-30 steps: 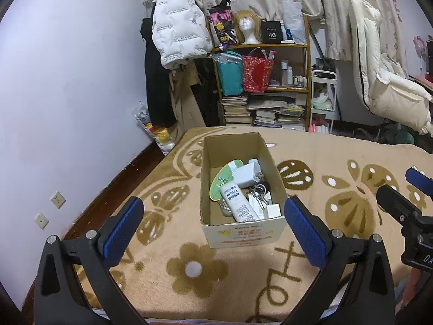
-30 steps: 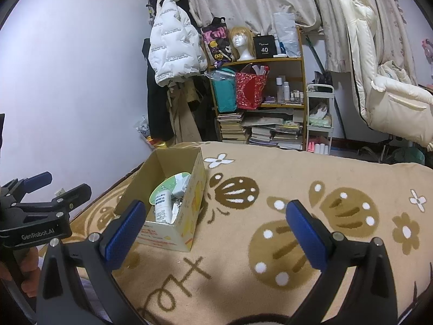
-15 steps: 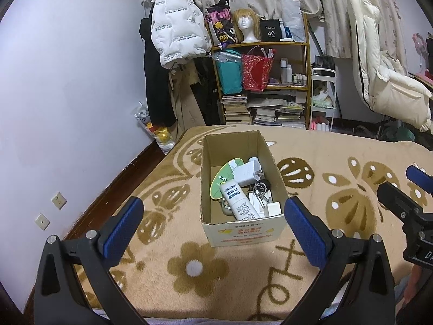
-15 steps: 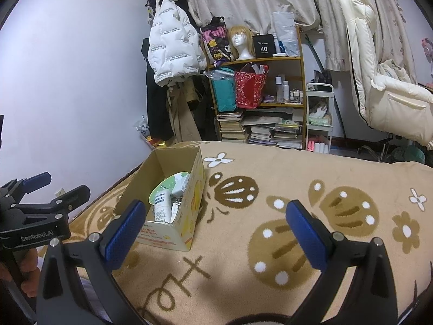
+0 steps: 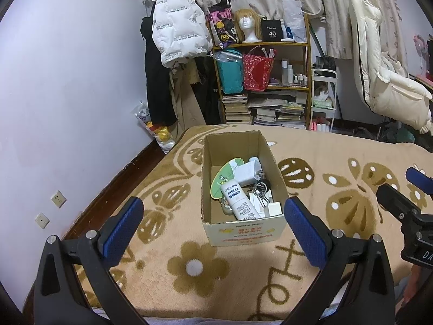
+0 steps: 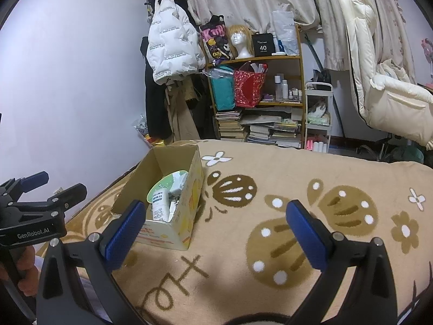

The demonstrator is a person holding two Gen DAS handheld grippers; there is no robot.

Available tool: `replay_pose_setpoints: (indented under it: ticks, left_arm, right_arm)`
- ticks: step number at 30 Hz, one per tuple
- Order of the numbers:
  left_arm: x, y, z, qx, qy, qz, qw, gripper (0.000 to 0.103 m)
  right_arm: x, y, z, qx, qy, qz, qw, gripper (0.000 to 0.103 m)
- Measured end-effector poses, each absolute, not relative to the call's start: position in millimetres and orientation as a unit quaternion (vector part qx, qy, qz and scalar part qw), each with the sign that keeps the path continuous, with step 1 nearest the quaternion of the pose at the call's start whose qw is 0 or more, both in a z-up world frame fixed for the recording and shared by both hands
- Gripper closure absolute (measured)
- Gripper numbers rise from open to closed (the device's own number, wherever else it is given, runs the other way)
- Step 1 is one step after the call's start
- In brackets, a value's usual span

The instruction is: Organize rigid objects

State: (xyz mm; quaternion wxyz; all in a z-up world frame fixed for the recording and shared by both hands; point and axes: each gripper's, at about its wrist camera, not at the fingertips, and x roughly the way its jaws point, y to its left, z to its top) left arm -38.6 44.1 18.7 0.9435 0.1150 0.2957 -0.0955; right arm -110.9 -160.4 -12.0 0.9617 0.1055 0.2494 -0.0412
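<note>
Little change vs a sec ago: cardboard box (image 5: 240,189) mid-frame on blanket (image 5: 338,243), white bottle (image 5: 239,199), charger (image 5: 247,173) inside. Left gripper (image 5: 213,227), right gripper (image 6: 213,234) both wide open, empty, hovering.

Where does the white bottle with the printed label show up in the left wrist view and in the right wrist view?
Left wrist view: the white bottle lies in the near half of the cardboard box, just below picture centre.
Right wrist view: the white bottle shows inside the box, left of centre, partly hidden by the wall.
Shared landmark: the green round card behind the bottle.
</note>
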Motion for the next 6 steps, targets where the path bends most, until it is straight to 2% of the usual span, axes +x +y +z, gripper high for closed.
replay_pose_setpoints:
  ticks: [6]
  left_arm:
    - [-38.7, 42.6, 18.3, 0.119, 0.296, -0.095, 0.943, 0.0]
  right_arm:
    - [-110.2, -160.4, -11.7, 0.105, 0.25, -0.041, 0.962, 0.0]
